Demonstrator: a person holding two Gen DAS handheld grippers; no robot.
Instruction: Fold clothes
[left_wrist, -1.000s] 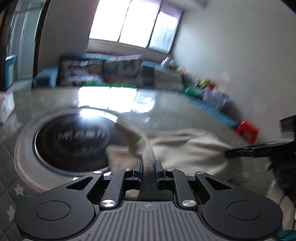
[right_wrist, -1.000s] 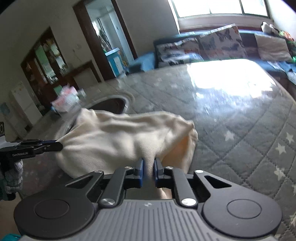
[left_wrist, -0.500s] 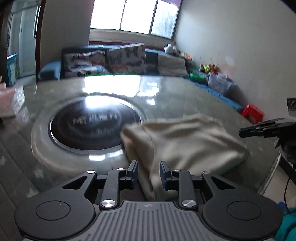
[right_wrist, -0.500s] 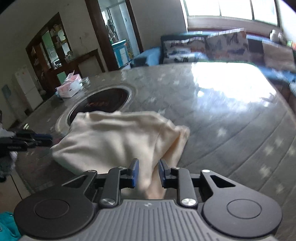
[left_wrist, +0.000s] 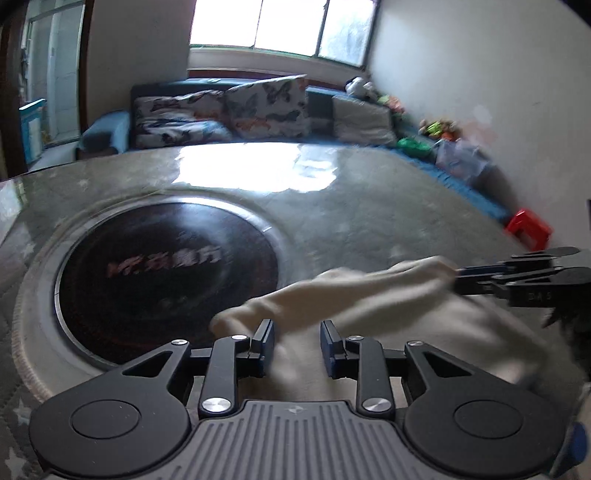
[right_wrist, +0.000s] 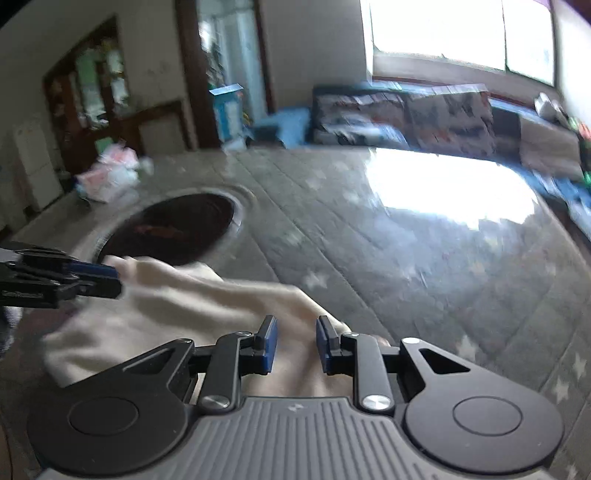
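Observation:
A cream garment (left_wrist: 369, 306) lies folded on the round table, beside the black round hotplate (left_wrist: 166, 273). My left gripper (left_wrist: 297, 343) stands open over the garment's near edge; cloth shows in the gap, but the pads do not press it. At the right, my right gripper (left_wrist: 461, 280) reaches the garment's far corner. In the right wrist view the garment (right_wrist: 177, 310) spreads to the left, and my right gripper (right_wrist: 295, 347) is open above its near corner, with cloth under the gap. The left gripper (right_wrist: 114, 278) shows at the left edge.
The table (right_wrist: 406, 258) has a grey quilted cover with stars and a bright window glare. A pink tissue pack (right_wrist: 107, 177) sits at its far left. A sofa with cushions (left_wrist: 266, 107) and a red stool (left_wrist: 528, 229) stand beyond the table.
Both grippers were shut on the lifted garment and have opened and let go. The garment now lies on the table, and both grippers have moved forward over it.

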